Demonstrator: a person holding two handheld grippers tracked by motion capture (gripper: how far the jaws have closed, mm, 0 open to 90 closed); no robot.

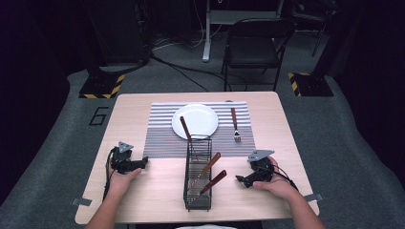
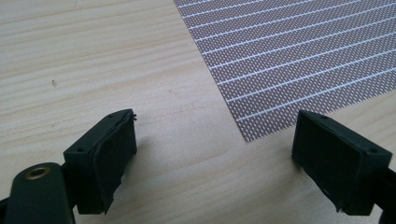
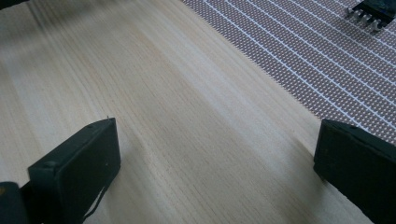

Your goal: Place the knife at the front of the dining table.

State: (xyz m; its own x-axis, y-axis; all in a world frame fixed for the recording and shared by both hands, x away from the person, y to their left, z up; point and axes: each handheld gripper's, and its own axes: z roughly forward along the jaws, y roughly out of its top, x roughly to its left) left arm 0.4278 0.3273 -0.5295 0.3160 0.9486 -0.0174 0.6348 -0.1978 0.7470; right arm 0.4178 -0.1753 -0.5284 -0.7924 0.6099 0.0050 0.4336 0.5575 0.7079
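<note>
Room: dark studio, folding chair (image 1: 258, 45) behind a pale wooden table (image 1: 143, 200).
Left gripper (image 1: 142, 163): resting on the table at the left, jaws wide apart, nothing between them, just beside the corner of the striped placemat (image 1: 162, 138).
Wire basket (image 1: 197, 176): table centre, holding three wooden-handled utensils (image 1: 210, 164).
Plate (image 1: 200, 119): white, on the placemat.
Fork (image 1: 234, 125): right of the plate.
Right gripper (image 1: 240, 180): right of the basket, jaws wide, empty.

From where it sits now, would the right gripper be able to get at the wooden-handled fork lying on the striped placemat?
Probably yes. The right gripper rests open on bare table, the wooden-handled fork lies flat on the striped placemat beyond it, and nothing stands between them; the black wire caddy sits off to its side.
</note>
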